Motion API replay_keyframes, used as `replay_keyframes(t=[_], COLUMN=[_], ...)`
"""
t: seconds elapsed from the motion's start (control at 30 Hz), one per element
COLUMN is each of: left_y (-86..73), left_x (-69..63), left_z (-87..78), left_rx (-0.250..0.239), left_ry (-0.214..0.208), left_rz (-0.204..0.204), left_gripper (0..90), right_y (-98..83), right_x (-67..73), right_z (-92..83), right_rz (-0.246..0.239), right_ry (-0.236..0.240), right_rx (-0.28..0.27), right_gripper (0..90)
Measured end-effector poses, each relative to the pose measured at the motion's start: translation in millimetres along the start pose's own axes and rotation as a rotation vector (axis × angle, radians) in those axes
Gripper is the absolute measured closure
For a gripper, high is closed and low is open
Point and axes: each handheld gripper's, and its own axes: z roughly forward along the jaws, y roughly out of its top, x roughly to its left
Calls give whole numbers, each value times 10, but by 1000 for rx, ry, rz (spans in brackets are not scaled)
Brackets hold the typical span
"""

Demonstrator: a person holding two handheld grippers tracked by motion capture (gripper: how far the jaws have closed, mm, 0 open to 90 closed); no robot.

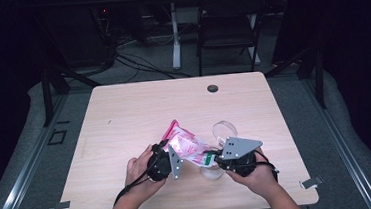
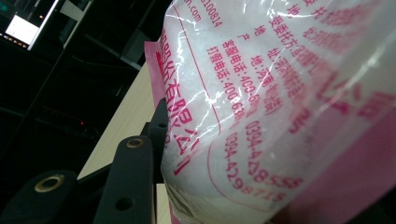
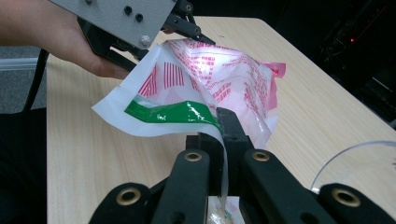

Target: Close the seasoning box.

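Observation:
A plastic bag with red print, pink edges and white contents is lifted off the wooden table between both hands. My left gripper grips its bulging body; in the left gripper view the bag presses against one black finger and hides the other. My right gripper is shut on the bag's flat white edge beside a green band. In the right gripper view the left gripper clamps the bag from above. The right gripper comes in from the right.
A clear curved glass piece lies just beyond the right gripper, its rim at the right gripper view's lower right. A small clear dish sits under the bag's edge. A dark grommet is near the far edge, a chair beyond.

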Motion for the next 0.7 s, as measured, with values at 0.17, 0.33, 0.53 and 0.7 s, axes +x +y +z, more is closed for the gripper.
replay_keyframes(t=[0.17, 0.33, 0.53, 0.7], left_y=[-16, -17, -18, -20], left_x=[-14, -18, -17, -14], left_z=[4, 9, -2, -20], left_rx=[8, 5, 8, 14], left_ry=[17, 32, 53, 73], left_rz=[18, 24, 42, 55], left_gripper=[586, 586, 586, 586], right_y=[-33, -48, -61, -63], right_x=[11, 18, 12, 17], right_z=[33, 45, 50, 63], right_rz=[25, 35, 39, 41], right_ry=[-7, -13, -11, -11], right_rx=[9, 12, 15, 13], right_gripper=[900, 900, 900, 900])
